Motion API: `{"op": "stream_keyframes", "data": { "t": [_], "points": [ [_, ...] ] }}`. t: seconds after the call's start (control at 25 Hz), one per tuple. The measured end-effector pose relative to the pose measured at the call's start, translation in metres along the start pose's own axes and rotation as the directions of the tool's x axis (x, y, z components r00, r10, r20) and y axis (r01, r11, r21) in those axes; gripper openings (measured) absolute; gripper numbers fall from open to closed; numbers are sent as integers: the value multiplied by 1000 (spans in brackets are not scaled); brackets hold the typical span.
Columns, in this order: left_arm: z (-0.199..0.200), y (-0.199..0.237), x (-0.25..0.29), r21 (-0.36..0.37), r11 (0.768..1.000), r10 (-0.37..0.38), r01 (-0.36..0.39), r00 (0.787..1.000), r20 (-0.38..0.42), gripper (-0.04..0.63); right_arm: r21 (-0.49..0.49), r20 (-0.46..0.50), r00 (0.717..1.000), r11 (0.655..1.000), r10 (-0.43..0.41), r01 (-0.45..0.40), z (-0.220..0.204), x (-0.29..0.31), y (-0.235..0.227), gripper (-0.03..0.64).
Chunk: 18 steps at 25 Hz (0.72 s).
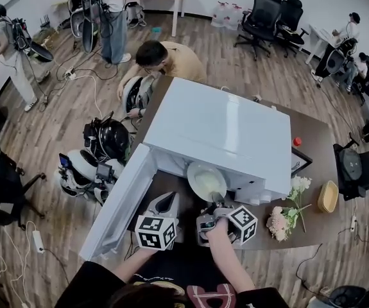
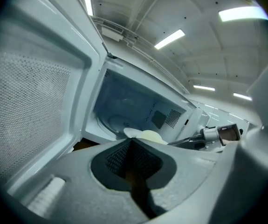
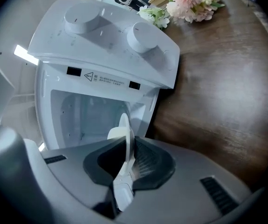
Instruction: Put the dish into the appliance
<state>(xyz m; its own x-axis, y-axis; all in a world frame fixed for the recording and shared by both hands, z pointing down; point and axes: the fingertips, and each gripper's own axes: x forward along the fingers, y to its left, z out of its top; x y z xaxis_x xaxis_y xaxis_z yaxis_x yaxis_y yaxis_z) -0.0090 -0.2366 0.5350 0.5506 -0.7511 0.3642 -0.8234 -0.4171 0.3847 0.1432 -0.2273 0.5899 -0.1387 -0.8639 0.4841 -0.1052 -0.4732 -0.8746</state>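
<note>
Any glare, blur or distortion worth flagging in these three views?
Head view: evenly lit, sharp, corners bowed. Left gripper view: heavy fisheye, ceiling lights blown out, dark rim. Right gripper view: dark rim too; dish edge between the jaws bright and soft.

The pale round dish (image 1: 206, 180) is at the mouth of the white microwave (image 1: 216, 127), its near rim pinched in the right claw (image 1: 217, 202). The microwave stands on the dark desk (image 1: 316, 156), its door (image 1: 117, 204) swung wide open.

The microwave (image 1: 216, 127) is white and the dish (image 1: 206, 180) pale cream. The table (image 1: 319, 165) is dark brown wood grain; the flowers (image 1: 278, 222) at its right are pink and white
</note>
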Motion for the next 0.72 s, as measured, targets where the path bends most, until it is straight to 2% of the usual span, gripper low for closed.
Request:
{"op": "stream_keyframes", "data": {
  "t": [0.12,0.36,0.72],
  "points": [
    [-1,0,2,2,1000,6,-6,1000,-6,9,-18,2,1000,1000,-5,5,2,7,4,49],
    [-4,2,2,0,1000,15,-15,1000,-19,9,53,14,1000,999,-9,9,5,21,7,48],
    [-3,5,4,3,1000,28,-28,999,-24,9,44,23,1000,999,-21,20,7,36,12,46]
  ]
}}
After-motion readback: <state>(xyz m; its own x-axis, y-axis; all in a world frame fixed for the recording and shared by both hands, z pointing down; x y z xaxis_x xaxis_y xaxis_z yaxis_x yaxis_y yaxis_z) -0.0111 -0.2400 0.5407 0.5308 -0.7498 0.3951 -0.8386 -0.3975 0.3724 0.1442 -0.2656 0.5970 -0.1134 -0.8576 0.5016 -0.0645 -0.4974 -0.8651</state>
